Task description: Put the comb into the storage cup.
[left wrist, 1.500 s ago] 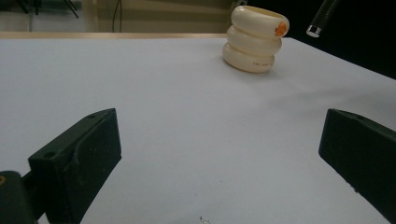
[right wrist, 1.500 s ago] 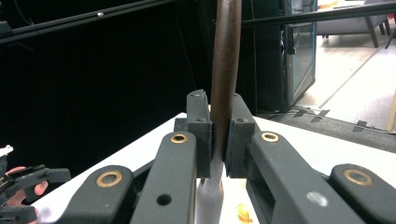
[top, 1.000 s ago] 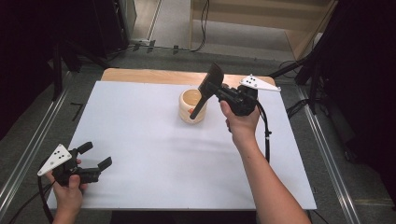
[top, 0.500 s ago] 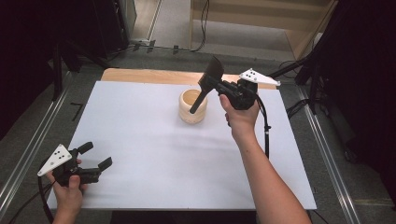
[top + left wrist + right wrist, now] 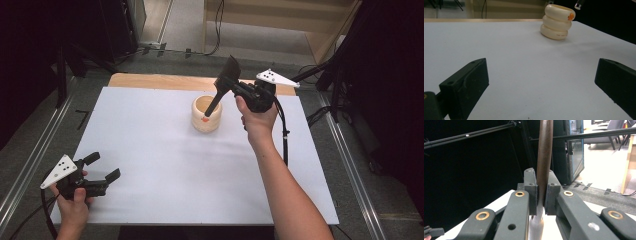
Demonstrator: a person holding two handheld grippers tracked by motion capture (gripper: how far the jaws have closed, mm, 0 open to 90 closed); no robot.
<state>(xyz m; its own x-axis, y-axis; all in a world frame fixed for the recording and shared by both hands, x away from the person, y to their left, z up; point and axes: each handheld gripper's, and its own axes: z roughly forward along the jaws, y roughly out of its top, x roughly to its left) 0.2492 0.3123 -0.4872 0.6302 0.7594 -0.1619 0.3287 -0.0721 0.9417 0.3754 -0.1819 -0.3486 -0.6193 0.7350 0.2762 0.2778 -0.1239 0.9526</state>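
A cream ribbed cup [image 5: 206,115] with an orange mark stands on the white table top toward the back; the left gripper view shows the cup [image 5: 556,22] far ahead. My right gripper [image 5: 235,87] is shut on the dark handle of a black spatula [image 5: 230,67], held tilted with its flat head up. The handle's lower end [image 5: 579,4] hangs just above the cup, apart from it. In the right gripper view the handle [image 5: 544,157] is clamped between the pads [image 5: 531,192]. My left gripper [image 5: 102,166] rests open and holds nothing at the front left.
A white sheet [image 5: 150,165] covers the table, with a wooden strip [image 5: 150,80] along its back edge. Metal rails [image 5: 30,160] run along both sides. A cable [image 5: 285,135] trails from the right gripper beside the forearm.
The right gripper has risen and moved slightly toward the back with the spatula, so the handle's end now hangs higher over the cup. The left gripper has stayed put.
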